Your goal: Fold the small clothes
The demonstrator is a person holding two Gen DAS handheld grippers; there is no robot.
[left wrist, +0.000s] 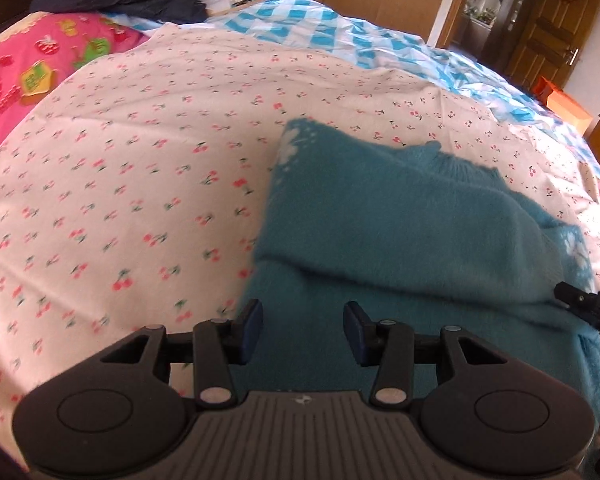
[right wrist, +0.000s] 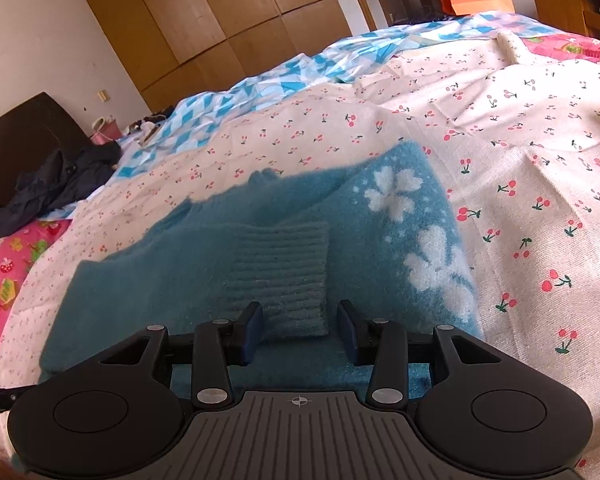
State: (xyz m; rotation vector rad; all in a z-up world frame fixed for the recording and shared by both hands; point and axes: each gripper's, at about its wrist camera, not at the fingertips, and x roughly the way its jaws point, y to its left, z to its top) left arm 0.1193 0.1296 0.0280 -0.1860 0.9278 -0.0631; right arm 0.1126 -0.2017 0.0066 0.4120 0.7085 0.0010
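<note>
**Loose sleeve could spoil the fold**

Your teal sweater point(right wrist: 204, 276) lies part-folded on the cherry-print sheet point(left wrist: 140, 152) covering the bed, its ribbed cuff point(right wrist: 278, 276) resting on top. Both the left gripper point(left wrist: 303, 330) and right gripper point(right wrist: 299, 330) hover with fingers partly apart, holding nothing. Snag only the fuzzy top layer and the soft, floppy knit will likely slide, or the thin sheet will bunch.

I'm working in a home bedroom: a bed point(left wrist: 180, 152) spread with a cherry-print sheet, a blue checked quilt point(left wrist: 300, 28) and a pink blanket point(left wrist: 40, 64) (strawberries on it), a dark headboard point(right wrist: 24, 136), a wooden wardrobe point(right wrist: 220, 20) along the wall and a panelled door point(left wrist: 552, 20).
</note>
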